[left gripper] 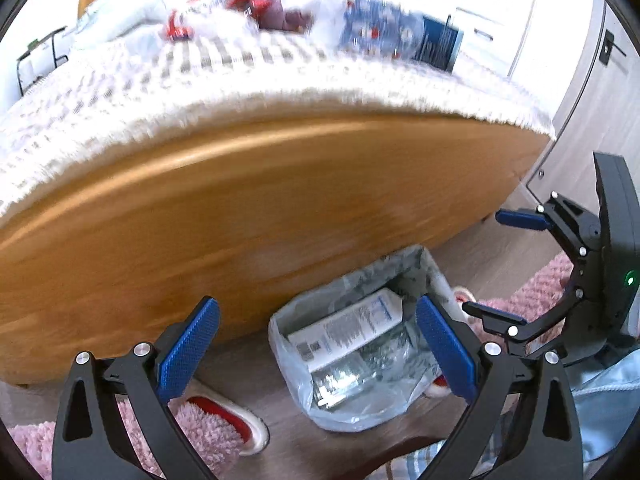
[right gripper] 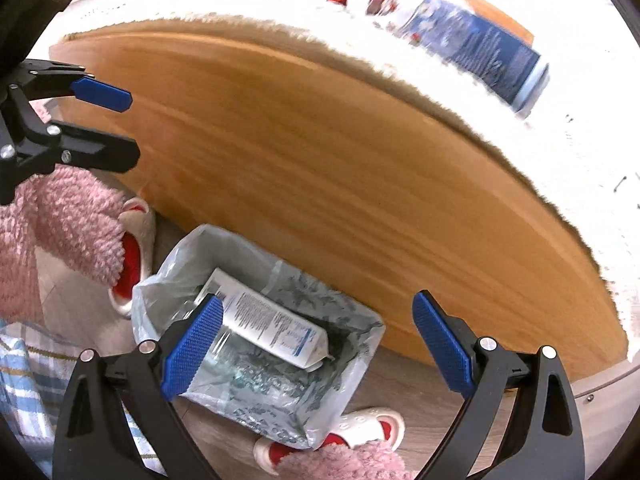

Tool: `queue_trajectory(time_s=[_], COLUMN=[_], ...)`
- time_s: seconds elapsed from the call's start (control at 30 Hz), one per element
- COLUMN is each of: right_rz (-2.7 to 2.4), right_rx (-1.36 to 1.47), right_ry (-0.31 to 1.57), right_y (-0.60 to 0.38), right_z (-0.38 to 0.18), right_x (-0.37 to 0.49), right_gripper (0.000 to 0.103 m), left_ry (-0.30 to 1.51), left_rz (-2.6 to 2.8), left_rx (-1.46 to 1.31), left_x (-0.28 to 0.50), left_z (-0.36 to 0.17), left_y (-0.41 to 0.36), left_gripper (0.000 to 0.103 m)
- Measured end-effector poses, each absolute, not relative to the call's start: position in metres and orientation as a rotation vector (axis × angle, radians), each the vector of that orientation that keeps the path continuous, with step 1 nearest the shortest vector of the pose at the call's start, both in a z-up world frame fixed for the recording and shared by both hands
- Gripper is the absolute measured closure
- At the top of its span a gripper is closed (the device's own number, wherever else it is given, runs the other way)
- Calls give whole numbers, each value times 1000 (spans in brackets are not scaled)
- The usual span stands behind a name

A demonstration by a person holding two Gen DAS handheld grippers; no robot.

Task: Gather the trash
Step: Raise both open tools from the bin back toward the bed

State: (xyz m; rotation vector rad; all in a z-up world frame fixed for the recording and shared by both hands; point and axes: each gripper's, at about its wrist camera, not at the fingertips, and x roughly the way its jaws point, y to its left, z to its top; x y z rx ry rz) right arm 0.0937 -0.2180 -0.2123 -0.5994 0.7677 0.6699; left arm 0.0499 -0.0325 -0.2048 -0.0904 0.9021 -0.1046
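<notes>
Both grippers hang above a lined trash bin (left gripper: pixel 360 344) on the floor beside the bed's wooden side board (left gripper: pixel 260 200). The left gripper (left gripper: pixel 320 344) has its blue pads spread wide and holds nothing; the bin opening lies directly between and below its fingers. The right gripper (right gripper: pixel 316 344) is likewise spread and empty, with the bin below and slightly to the left of its midline. Each gripper appears at the edge of the other's view, the two close side by side.

Inside the bin, a white printed tube (right gripper: pixel 268 320) lies on crumpled clear plastic (right gripper: pixel 260 380). Further trash apparently waits on the bed, above and ahead of the grippers: a blue-and-white printed package (right gripper: pixel 480 52) near the blanket's edge, and red-and-white wrappers (left gripper: pixel 244 4) farther back, both blurred.

Judged step: between a deposit and the next pick, both grippers free over the bin. The next move calls for lifting a gripper clear of the side board, reaching forward over the fluffy blanket (left gripper: pixel 200 92), and closing on the package, probably across its narrower side.

Pink-and-red slippers (left gripper: pixel 224 424) flank the bin on the floor.
</notes>
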Motion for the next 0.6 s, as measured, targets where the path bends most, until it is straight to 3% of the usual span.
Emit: queue_trajectory(time_s=[0.6], right_rz=[492], right_rx=[-276], right_ry=[594], right_y=[-262], right_z=[-135], right_x=[97], right_gripper=[11], left_ry=[665], left_rz=[-45], left_rx=[-61], left_x=[39], left_z=[-145], left_y=[-23], left_gripper=[8])
